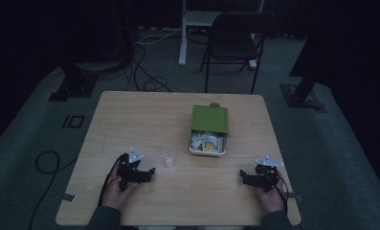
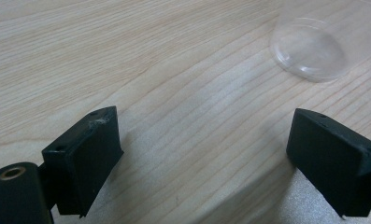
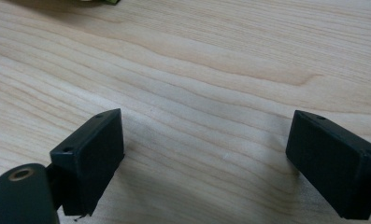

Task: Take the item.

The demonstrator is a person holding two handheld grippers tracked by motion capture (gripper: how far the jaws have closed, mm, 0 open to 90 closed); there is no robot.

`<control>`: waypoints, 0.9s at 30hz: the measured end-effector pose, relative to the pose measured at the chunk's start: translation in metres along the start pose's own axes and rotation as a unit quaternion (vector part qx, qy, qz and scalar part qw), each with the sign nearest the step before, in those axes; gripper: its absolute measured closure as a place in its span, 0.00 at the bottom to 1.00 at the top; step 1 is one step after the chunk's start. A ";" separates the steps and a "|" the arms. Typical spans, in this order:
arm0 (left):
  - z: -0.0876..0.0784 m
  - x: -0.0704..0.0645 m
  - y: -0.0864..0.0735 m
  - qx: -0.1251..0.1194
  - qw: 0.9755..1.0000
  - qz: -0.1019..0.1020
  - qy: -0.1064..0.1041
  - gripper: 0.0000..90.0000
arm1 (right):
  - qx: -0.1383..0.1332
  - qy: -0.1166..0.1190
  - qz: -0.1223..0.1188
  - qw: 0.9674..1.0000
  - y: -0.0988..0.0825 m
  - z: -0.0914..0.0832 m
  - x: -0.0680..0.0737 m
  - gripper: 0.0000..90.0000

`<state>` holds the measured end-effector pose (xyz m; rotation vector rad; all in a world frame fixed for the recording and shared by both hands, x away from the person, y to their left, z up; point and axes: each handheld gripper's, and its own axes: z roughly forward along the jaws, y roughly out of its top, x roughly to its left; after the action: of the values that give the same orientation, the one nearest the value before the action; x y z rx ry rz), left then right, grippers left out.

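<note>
The clear cup (image 1: 168, 157) stands just right of my left tongs (image 1: 148, 173) (both tongs (image 1: 244, 178) gape empty).

A pale wood grain is shown by the counter (image 1: 130, 115). The left gripper (image 1: 149, 173) and right gripper (image 1: 244, 178) are seen in black, each topped by a grey plate. The cup (image 1: 168, 157) is rendered clear. A green lid (image 1: 210, 119) is set on a white box (image 1: 193, 150), in which white and yellow packets (image 1: 207, 143) are seen. The far chair (image 1: 235, 38) is black.
</note>
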<state>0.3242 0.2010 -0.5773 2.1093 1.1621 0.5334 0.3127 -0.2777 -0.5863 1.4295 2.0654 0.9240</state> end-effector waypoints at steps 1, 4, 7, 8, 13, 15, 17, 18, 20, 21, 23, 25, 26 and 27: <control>0.000 0.000 0.000 0.000 1.000 -0.001 0.001 0.12 | 0.000 0.000 0.000 1.000 0.000 0.000 0.000 0.12; -0.001 -0.001 -0.001 -0.001 1.000 -0.003 0.002 0.12 | 0.001 0.005 -0.004 1.000 -0.001 -0.001 0.001 0.12; -0.002 -0.001 -0.003 -0.001 1.000 -0.004 0.004 0.12 | 0.000 0.017 -0.016 1.000 0.000 0.000 0.004 0.12; -0.002 -0.001 -0.003 -0.001 1.000 -0.004 0.004 0.12 | 0.000 0.017 -0.016 1.000 0.000 0.000 0.004 0.12; -0.003 -0.001 -0.003 -0.001 1.000 -0.004 0.005 0.12 | 0.000 0.021 -0.020 1.000 0.000 0.000 0.005 0.12; -0.002 -0.001 -0.003 -0.001 1.000 -0.004 0.005 0.12 | 0.001 0.023 -0.022 0.999 0.000 0.000 0.005 0.12; -0.003 -0.001 -0.003 -0.001 1.000 -0.004 0.005 0.12 | 0.004 0.027 -0.026 0.999 0.000 -0.002 0.005 0.16; -0.003 -0.001 -0.003 -0.001 1.000 -0.004 0.005 0.12 | 0.004 0.027 -0.026 0.999 0.000 -0.002 0.005 0.16; -0.003 -0.001 -0.003 -0.001 1.000 -0.004 0.005 0.12 | 0.006 0.028 -0.026 0.999 0.001 -0.003 0.006 0.20; -0.003 -0.001 -0.003 -0.001 1.000 -0.004 0.005 0.12 | 0.006 0.028 -0.026 0.999 0.001 -0.003 0.006 0.20; -0.003 -0.002 -0.003 -0.001 1.000 -0.005 0.005 0.12 | 0.012 0.027 -0.024 0.999 0.002 -0.005 0.005 0.26; -0.003 -0.002 -0.003 -0.001 1.000 -0.005 0.005 0.12 | 0.016 0.026 -0.023 0.999 0.003 -0.006 0.005 0.28; -0.003 -0.002 -0.003 -0.001 1.000 -0.005 0.005 0.12 | 0.016 0.026 -0.023 0.999 0.003 -0.006 0.005 0.28; -0.003 -0.002 -0.003 -0.001 1.000 -0.005 0.005 0.12 | 0.017 0.026 -0.022 0.999 0.003 -0.006 0.005 0.29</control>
<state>0.3198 0.2019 -0.5776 2.1005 1.1757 0.5403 0.3081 -0.2740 -0.5800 1.3841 2.1510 0.9216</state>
